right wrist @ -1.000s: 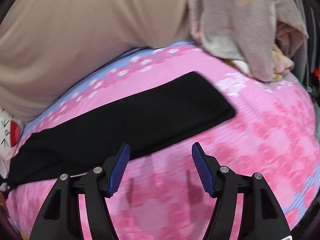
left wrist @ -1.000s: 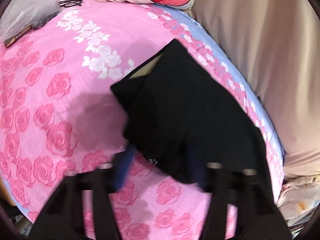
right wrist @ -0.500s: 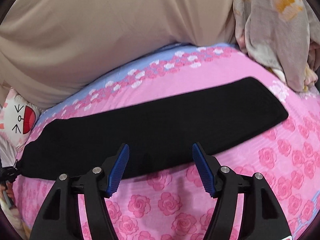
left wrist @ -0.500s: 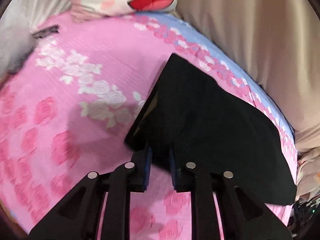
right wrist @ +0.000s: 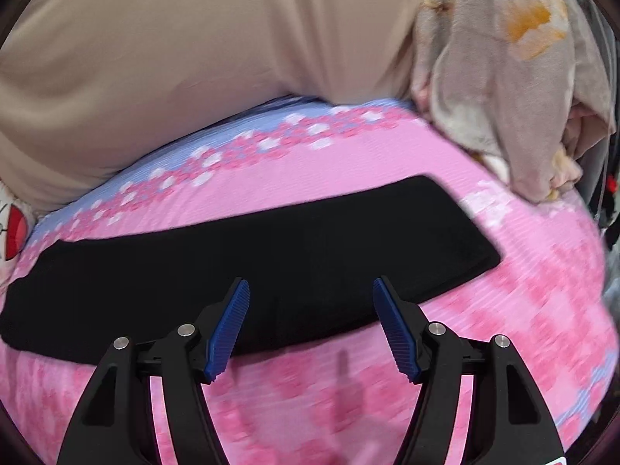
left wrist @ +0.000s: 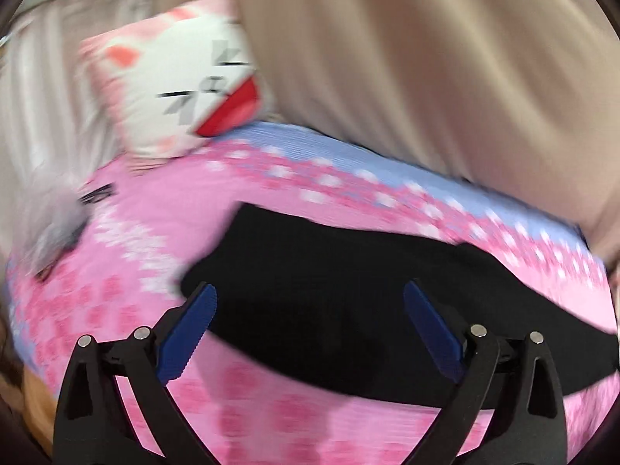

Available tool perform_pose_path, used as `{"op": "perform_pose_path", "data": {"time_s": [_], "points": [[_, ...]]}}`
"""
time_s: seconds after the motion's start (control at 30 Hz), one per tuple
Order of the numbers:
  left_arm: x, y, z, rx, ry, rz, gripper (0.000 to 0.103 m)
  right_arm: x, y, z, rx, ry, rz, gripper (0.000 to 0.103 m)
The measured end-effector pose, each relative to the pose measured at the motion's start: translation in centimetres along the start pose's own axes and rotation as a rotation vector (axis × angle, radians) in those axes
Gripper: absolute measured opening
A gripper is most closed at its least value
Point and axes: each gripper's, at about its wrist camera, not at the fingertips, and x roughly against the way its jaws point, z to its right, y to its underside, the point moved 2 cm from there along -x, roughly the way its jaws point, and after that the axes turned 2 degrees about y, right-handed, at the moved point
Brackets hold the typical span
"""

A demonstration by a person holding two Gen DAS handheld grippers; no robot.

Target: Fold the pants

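Both hand-held grippers, left just sprung wide and right parted, hover empty above the pants lying ahead; a shallow pinch might snag one layer and undo the fold.

A bed is filling both views, and its pink rose-printed sheet is running into a pale blue border at the far edge. Beige fabric is bulging along that edge. A cartoon-face pillow is leaning at one end, while a crumpled floral blanket is lying heaped at the other. Pale curtains are hanging behind the pillow.
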Motion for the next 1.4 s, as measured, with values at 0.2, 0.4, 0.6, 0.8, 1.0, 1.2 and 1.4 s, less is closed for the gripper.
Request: {"op": "perform_pose_path", "data": {"time_s": [0.2,0.4,0.6,0.8,1.0,1.2,1.4], "points": [[-3.7,1.1,8.4,-0.090,0.058,-0.079,0.096,-4.1,-4.3,7.4,-0.004,0.126,-0.025,0.078],[-6.9,2.7,14.5,-0.188,0.012,-0.145,0.096,-9.7,-6.7,9.4,-0.023,0.042,-0.093,0.074],[-9.8,2.3,16.1,-0.228,-0.081,-0.155,0.096,-10.1,-7.6,7.7,0.079,0.123,-0.045,0.007],[-15.6,1.6,14.7,-0.234,-0.198,-0.221,0.098,-9.6,-7.1,7.1,0.111,0.196,-0.021,0.023],[-16.2,-1.3,12.9,-0.176,-0.167,-0.168,0.098,-2.9,-8.1,-1.5,0.178,-0.065,0.059,0.029],[-12.6,-2.0,8.7,-0.113,-0.113,-0.154,0.098,-5.1,-5.5,-21.0,0.374,-0.563,-0.149,0.029],[-10.7,0.9,1.7,-0.079,-0.143,-0.211,0.098,-9.9,-1.3,-39.8,0.606,-0.740,-0.332,0.029]]}}
